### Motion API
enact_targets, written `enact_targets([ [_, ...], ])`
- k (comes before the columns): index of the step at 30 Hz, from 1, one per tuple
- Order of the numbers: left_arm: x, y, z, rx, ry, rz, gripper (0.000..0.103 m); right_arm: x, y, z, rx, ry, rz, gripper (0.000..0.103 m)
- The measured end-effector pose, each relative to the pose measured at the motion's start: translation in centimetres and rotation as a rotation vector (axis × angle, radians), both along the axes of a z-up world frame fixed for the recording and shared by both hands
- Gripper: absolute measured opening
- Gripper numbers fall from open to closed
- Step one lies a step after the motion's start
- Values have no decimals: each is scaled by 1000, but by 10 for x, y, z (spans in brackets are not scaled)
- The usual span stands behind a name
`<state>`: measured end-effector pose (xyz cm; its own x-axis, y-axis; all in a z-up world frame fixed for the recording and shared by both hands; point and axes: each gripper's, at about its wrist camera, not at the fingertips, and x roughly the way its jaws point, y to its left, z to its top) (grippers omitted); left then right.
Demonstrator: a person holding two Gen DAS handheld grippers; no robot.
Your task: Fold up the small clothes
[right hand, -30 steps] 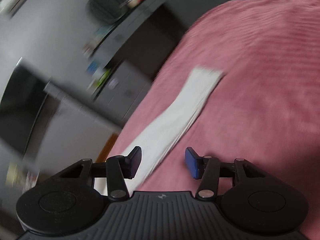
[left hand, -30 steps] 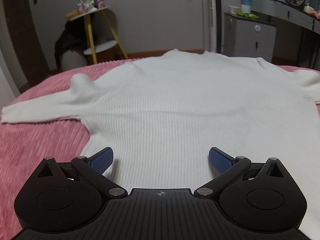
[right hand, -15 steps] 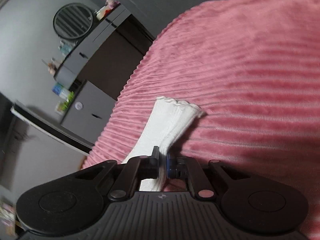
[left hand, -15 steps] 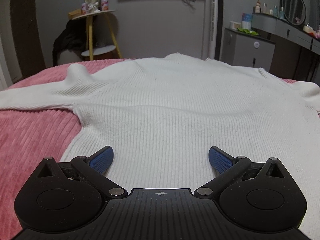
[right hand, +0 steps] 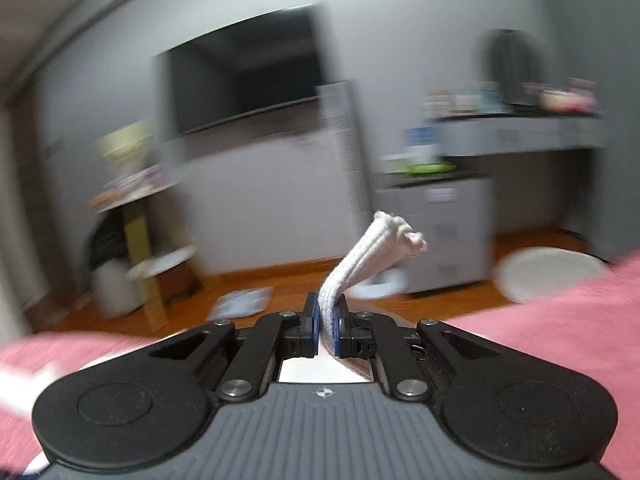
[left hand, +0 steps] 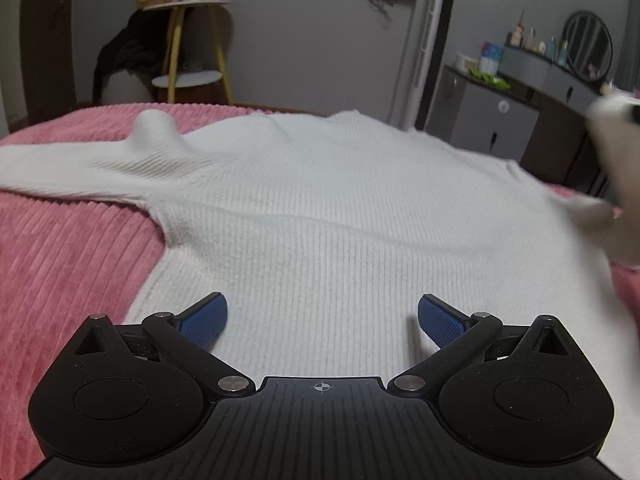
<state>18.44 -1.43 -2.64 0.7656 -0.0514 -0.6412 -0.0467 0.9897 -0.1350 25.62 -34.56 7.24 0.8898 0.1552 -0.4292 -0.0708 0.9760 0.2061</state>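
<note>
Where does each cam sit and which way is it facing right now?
Left wrist: on the left gripper, low over the white sweater on the pink bedspread, facing the wall; its open blue-padded fingers show.
Right wrist: on the right gripper, lifted and motion-blurred, facing wall, TV and cabinets; its fingers are shut on the sweater's sleeve.
Shared: bedspread, sweater, yellow-legged side table, tall white unit, grey cabinet.

Dim, soft indoor light; right wrist view heavily motion-blurred (fisheye bending at edges), left mostly sharp.

sweater (left hand: 340, 216): white, ribbed | bedspread (left hand: 60, 248): pink, corded | pads (left hand: 202, 320): blue
</note>
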Motion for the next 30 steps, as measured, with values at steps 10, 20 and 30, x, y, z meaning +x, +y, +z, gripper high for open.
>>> enact_targets([
  [10,13,27,25,-147,-35,-37,103,-39,87,-55,58,241,-40,32],
  [20,110,8,15,-494,157,-165,77,-83,16,-77,343,299,-301,31],
  [30,142,-16,-12,-579,260,-180,10,-70,4,-95,453,282,-324,31],
])
